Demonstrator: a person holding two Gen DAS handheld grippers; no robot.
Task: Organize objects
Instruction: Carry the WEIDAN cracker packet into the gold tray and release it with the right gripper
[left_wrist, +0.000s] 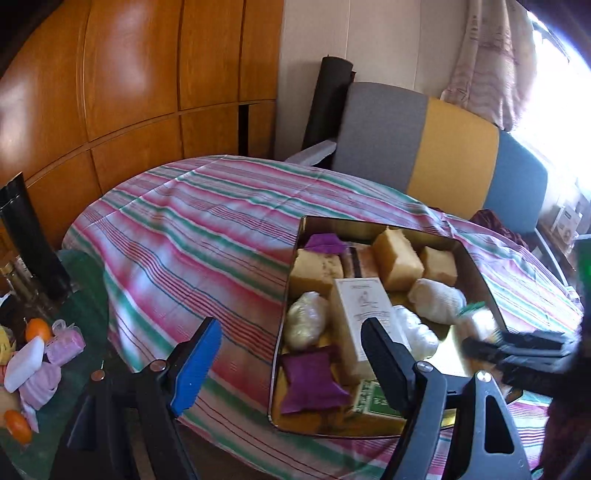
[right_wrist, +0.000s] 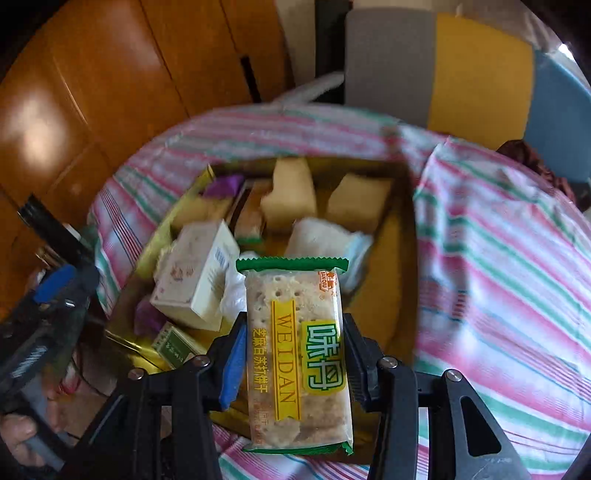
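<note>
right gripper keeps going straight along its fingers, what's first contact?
Probably the clear-wrapped white bundle in the gold tin, straight beyond the cracker packet that the right gripper holds. Depth is unclear; it may sit above the tin.

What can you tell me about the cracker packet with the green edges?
The cracker packet is a clear, shiny plastic wrapper with zigzag green ends, a yellow strip reading WEIDAN and a green label. Pale, dotted crackers show inside. It is sealed, lying lengthwise, pinched at its sides by the right gripper, and held over the near edge of the gold tin.
</note>
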